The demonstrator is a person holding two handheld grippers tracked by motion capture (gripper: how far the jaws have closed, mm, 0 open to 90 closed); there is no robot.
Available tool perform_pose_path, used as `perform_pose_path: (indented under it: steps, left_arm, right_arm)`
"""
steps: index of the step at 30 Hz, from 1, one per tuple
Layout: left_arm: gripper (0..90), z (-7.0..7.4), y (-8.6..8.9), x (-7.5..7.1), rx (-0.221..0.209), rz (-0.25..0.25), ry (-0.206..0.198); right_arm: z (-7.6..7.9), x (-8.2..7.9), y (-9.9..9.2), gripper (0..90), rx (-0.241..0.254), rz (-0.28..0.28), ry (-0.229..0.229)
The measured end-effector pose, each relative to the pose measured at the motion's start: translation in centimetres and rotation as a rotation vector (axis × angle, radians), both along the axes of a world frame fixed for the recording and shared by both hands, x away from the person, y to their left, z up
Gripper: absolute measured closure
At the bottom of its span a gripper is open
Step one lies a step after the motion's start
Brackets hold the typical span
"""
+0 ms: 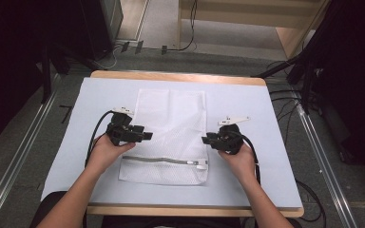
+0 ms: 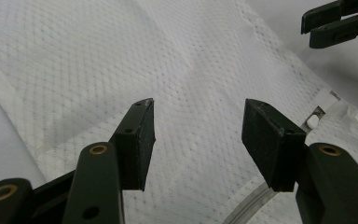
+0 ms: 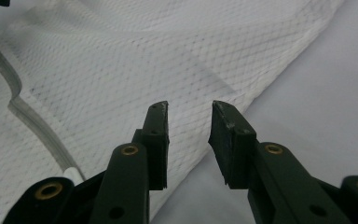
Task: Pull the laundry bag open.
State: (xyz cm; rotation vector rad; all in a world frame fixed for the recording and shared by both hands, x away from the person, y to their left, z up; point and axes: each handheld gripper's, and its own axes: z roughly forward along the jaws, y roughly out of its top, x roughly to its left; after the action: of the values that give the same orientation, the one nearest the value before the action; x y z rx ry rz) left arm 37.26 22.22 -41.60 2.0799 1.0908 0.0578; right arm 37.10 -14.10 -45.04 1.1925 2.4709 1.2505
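The white mesh bag (image 1: 171,135) is lying flat in the middle of the table (image 1: 247,102), with its zipper (image 1: 164,160) along the near edge. The left gripper (image 1: 148,136) is hovering over the bag's left part, its fingers (image 2: 140,140) standing wide open and holding nothing. The right gripper (image 1: 204,139) is hovering at the bag's right edge, its fingers (image 3: 157,135) partly open and empty.

Table (image 1: 272,99): wooden top under a pale blue-grey sheet, wood edge showing front and back | floor (image 1: 19,142): grey carpet, metal rails (image 1: 9,178) running along both sides | back: light wooden furniture (image 1: 290,35), cables (image 1: 190,28) trailing across the floor | sides: dark stands and black drapes | light: even, overhead
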Motion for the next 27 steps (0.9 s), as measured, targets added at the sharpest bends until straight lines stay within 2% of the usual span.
perform_pose_path:
  steps: [6, 9, 13, 15, 16, 20, 23, 27]
  left_arm:
    - [45.2, 0.2, -1.2, -0.7, 0.013, -0.042, -0.013]
    - [49.9, 0.4, -1.7, -1.0, 0.015, -0.052, -0.024]
    - [58.1, 0.6, -3.0, -1.6, 0.005, -0.096, -0.026]
    - [59.8, 0.6, -3.2, -1.7, 0.009, -0.108, -0.027]
    - [61.5, 0.7, -3.8, -1.8, -0.002, -0.124, -0.018]
    - [63.3, 0.6, -4.7, -2.0, -0.004, -0.145, -0.018]
    - [64.1, 0.5, -5.2, -2.1, 0.002, -0.153, -0.012]
    - [66.1, 0.5, -6.0, -2.4, -0.01, -0.178, -0.017]
  right_arm:
    - [-0.1, -1.4, 0.4, 71.1, 0.004, 0.025, 0.008]
    - [-0.2, -1.9, 0.5, 73.2, -0.002, 0.035, 0.013]
    - [-0.3, -2.5, 0.6, 83.8, -0.009, 0.061, 0.028]
    - [-0.5, -2.8, 0.7, 88.3, -0.006, 0.08, 0.051]
    - [-0.6, -3.0, 0.8, 90.0, -0.01, 0.084, 0.064]
    - [-1.0, -3.7, 1.1, 90.0, -0.043, 0.129, 0.075]
    - [-1.4, -4.0, 1.2, 90.0, -0.059, 0.135, 0.086]
    - [-1.5, -4.3, 1.1, 90.0, -0.064, 0.132, 0.087]
